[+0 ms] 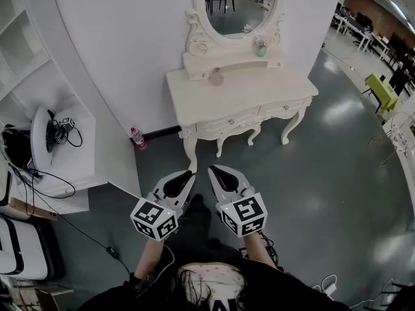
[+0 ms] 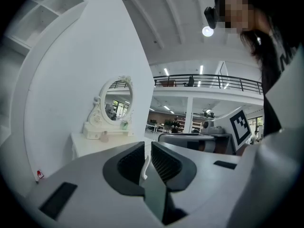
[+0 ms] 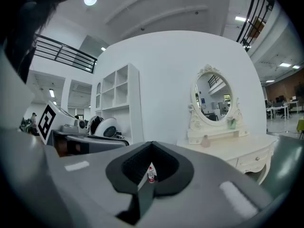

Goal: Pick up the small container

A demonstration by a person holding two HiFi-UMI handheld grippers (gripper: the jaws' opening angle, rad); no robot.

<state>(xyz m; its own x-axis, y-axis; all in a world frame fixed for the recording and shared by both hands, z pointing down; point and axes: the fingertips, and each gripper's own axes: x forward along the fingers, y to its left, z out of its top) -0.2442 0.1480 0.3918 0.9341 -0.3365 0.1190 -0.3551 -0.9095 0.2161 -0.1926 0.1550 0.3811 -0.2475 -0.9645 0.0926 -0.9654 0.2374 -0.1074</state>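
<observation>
A: Entry, twelve o'clock: dressing table (image 1: 240, 99), cream paint, satin, carved trim (wood beneath, by the look). Mirror (image 1: 241, 2): glossy glass.

B: Floor (image 1: 337, 173), three o'clock?

A: Grey-green, smooth, with a sheen that catches the lights.

B: Left gripper (image 1: 189, 175) and right gripper (image 1: 213, 170), six o'clock?

A: Matt pale plastic shells; dark ribbed pads (image 2: 130, 163), rubbery-looking.
</observation>
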